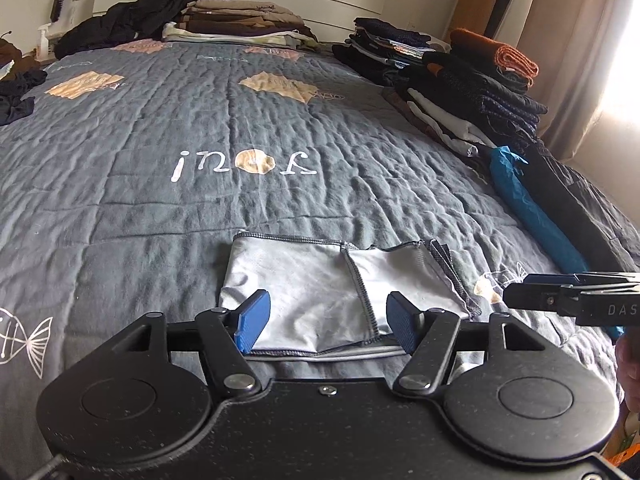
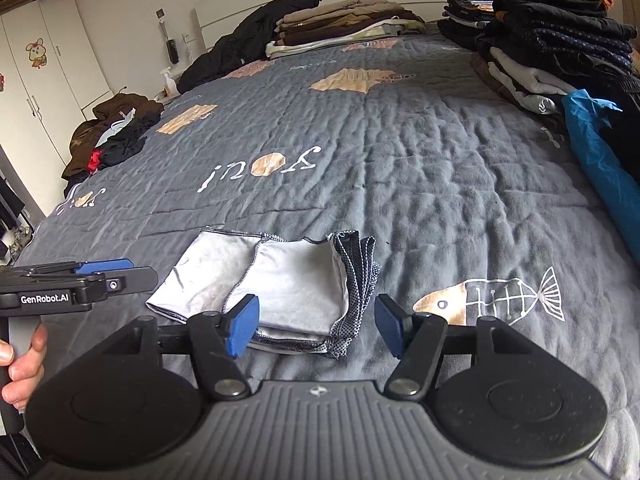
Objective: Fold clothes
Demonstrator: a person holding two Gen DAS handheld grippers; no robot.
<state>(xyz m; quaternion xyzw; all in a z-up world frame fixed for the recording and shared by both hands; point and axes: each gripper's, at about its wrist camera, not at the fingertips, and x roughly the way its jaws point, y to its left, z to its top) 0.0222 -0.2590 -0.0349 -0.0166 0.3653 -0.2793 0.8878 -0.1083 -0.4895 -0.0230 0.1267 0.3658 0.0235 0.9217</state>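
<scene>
A small light-grey garment [image 1: 320, 292] [image 2: 276, 284] with dark stitched edges lies folded flat on the grey quilted bedspread [image 1: 280, 128] [image 2: 400, 160], near its front edge. My left gripper [image 1: 328, 322] hovers above the garment's near edge, its blue pads apart and clear of the cloth. My right gripper [image 2: 316, 330] hangs over the garment's near right corner, also open with nothing between its pads. Each gripper shows from the side in the other's view: the right gripper [image 1: 532, 286] at the right edge, the left gripper [image 2: 120, 270] at the left with a hand [image 2: 20, 364] on its handle.
Stacks of folded dark and white clothes [image 1: 460, 80] [image 2: 552, 48] line the bed's right side, with a blue item [image 1: 528, 208] [image 2: 600, 160] in front of them. More folded piles [image 1: 240, 24] [image 2: 344, 24] sit by the headboard. Loose clothes [image 2: 112, 132] lie at the left edge.
</scene>
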